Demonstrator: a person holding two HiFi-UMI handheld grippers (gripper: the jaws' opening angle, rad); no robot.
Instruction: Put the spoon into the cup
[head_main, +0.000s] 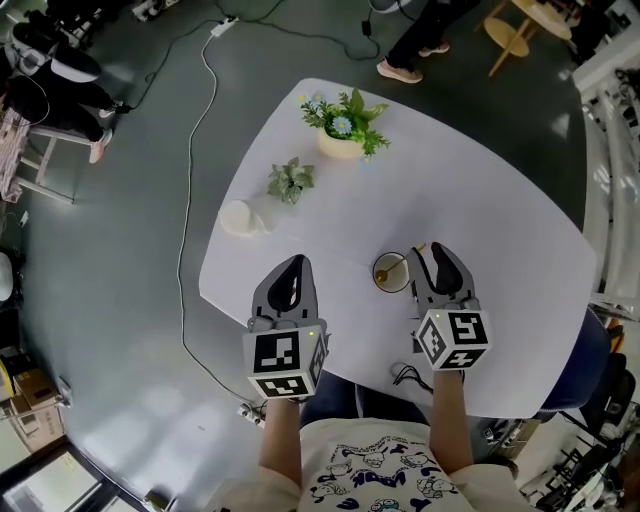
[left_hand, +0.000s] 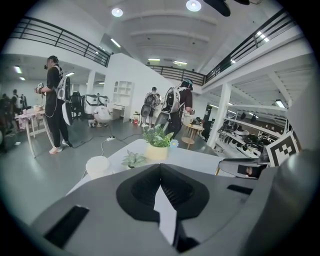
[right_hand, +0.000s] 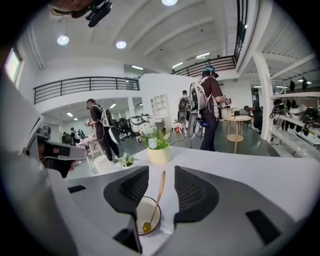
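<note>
A gold spoon (right_hand: 159, 189) stands in a small white cup (right_hand: 140, 208) with a dark rim, its bowl at the bottom and its handle leaning up over the far rim. In the head view the cup (head_main: 384, 283) sits on the white table (head_main: 500, 220), just left of my right gripper (head_main: 428, 252). My right gripper (right_hand: 161, 173) is open; the spoon handle rises in the gap between the jaws, touching neither pad. My left gripper (head_main: 296, 262) hovers over the table's near left part, a little left of the cup. Its jaws (left_hand: 160, 169) meet, with nothing held.
A yellow pot of flowers (head_main: 342, 140) stands at the table's far side, a small green plant (head_main: 290, 180) and a white round object (head_main: 240, 217) at its left edge. A black cable (head_main: 405, 375) lies by the near edge. Several people stand around the room.
</note>
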